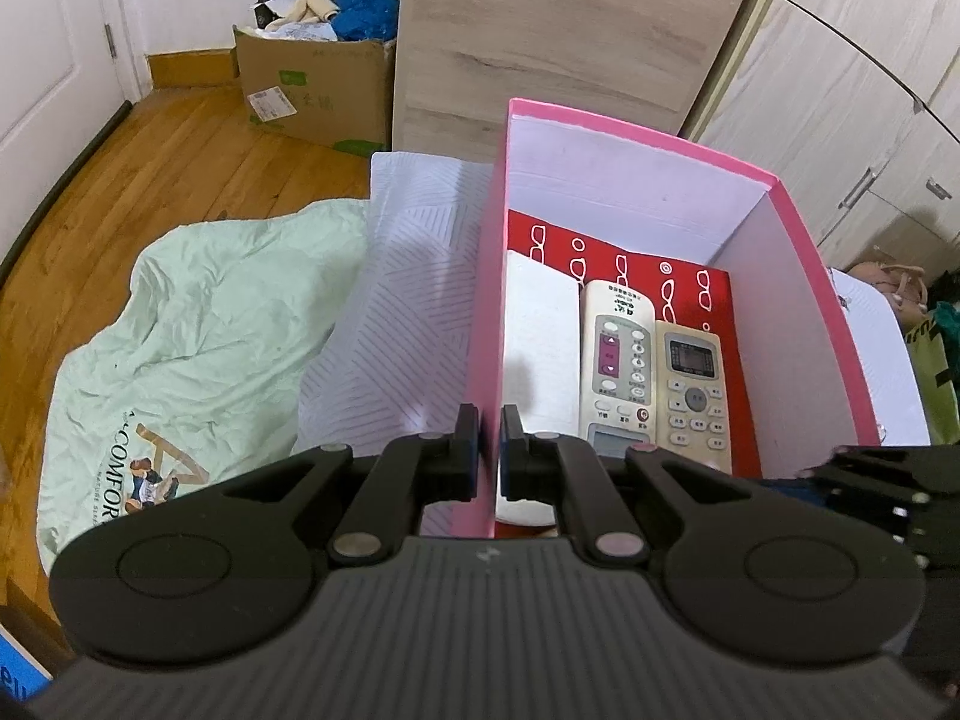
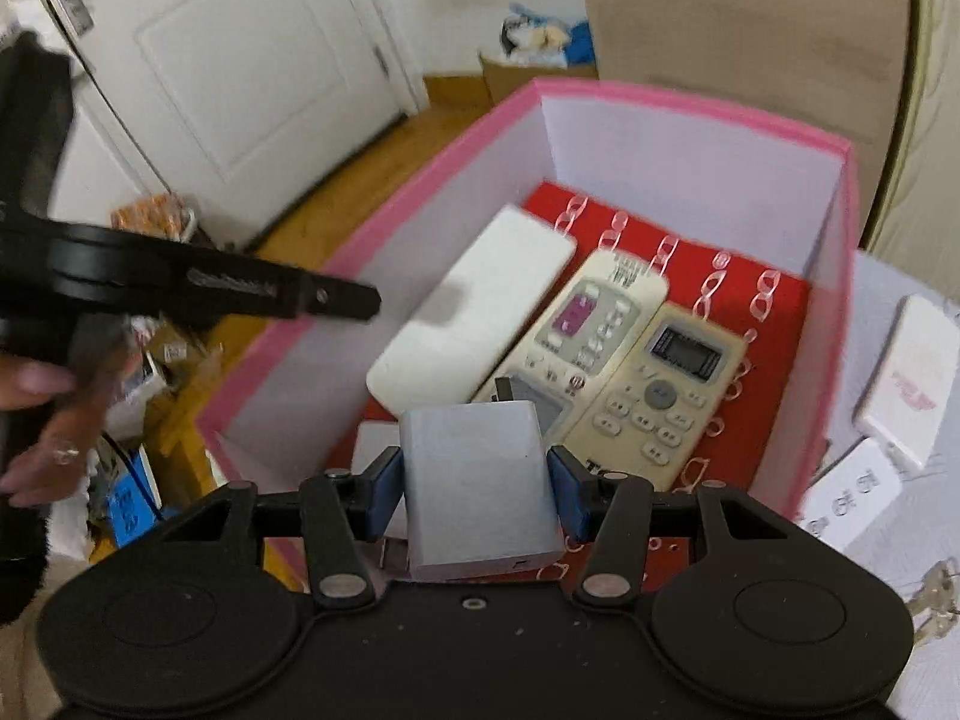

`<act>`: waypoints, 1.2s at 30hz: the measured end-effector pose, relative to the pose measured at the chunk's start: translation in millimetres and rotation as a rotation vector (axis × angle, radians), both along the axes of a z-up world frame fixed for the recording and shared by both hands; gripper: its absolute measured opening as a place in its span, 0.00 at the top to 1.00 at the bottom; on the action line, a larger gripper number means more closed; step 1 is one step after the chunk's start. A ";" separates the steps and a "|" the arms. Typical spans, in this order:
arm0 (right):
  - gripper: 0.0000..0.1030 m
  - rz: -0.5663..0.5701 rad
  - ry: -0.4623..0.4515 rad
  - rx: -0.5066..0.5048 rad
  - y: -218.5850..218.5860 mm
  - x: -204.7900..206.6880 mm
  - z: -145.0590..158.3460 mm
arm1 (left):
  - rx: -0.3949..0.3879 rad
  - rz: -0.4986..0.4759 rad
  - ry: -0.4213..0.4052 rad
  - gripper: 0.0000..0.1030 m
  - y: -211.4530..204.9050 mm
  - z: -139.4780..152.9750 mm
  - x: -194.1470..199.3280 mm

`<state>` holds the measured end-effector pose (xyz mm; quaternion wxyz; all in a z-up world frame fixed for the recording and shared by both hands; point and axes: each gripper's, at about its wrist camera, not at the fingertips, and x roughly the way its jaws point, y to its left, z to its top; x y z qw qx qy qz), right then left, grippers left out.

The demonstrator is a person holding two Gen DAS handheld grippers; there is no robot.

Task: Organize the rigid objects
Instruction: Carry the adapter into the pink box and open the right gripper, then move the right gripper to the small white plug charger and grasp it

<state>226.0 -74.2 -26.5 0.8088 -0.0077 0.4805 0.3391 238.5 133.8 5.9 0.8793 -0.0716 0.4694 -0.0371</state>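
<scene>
A pink box (image 1: 798, 312) (image 2: 288, 354) with white inner walls and a red patterned floor holds a white remote (image 1: 540, 330) (image 2: 474, 306) and two cream remotes (image 1: 618, 360) (image 2: 588, 324) side by side. My left gripper (image 1: 490, 444) is shut on the box's left wall. My right gripper (image 2: 477, 495) is shut on a grey block-shaped charger (image 2: 480, 492), held above the box's near end. The left gripper also shows at the left of the right wrist view (image 2: 324, 300).
White cards or packs (image 2: 906, 384) and keys (image 2: 936, 594) lie right of the box. A mint green cloth (image 1: 180, 348) and a striped sheet (image 1: 408, 276) lie left of it. A cardboard box (image 1: 318, 90) and a wood panel (image 1: 558, 42) stand behind.
</scene>
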 end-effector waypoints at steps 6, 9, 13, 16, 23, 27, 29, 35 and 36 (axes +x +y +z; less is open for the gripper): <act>0.44 0.048 0.025 -0.060 3.5 5.6 -4.6 | -0.035 0.000 0.002 0.94 6.0 -0.9 0.0; 0.40 0.035 -0.012 -0.022 -5.5 0.8 8.0 | -0.024 -0.004 0.003 0.94 3.9 0.1 2.6; 0.39 0.014 -0.114 0.062 -31.8 -12.1 31.6 | -0.033 0.001 0.002 0.94 6.6 -0.4 2.3; 0.39 -0.009 -0.242 0.136 -62.6 -23.7 48.0 | -0.032 0.001 0.000 0.94 7.3 -0.6 0.9; 0.32 -0.151 -0.384 0.094 -134.3 -28.5 39.7 | -0.033 0.000 0.000 0.94 7.4 -0.9 1.1; 0.32 -0.242 -0.308 0.034 -168.8 -16.7 20.7 | -0.037 -0.002 0.000 0.94 7.1 -0.9 1.7; 0.33 -0.262 -0.279 0.037 -183.4 -14.2 11.6 | -0.041 -0.001 0.000 0.94 7.4 -0.5 2.4; 0.33 -0.099 -0.288 0.017 -183.4 -22.4 -10.7 | -0.018 -0.005 -0.013 0.94 3.3 -0.7 1.8; 0.33 -0.055 -0.289 0.005 -180.1 -25.1 -13.8 | -0.016 -0.004 -0.015 0.94 2.6 -0.8 1.7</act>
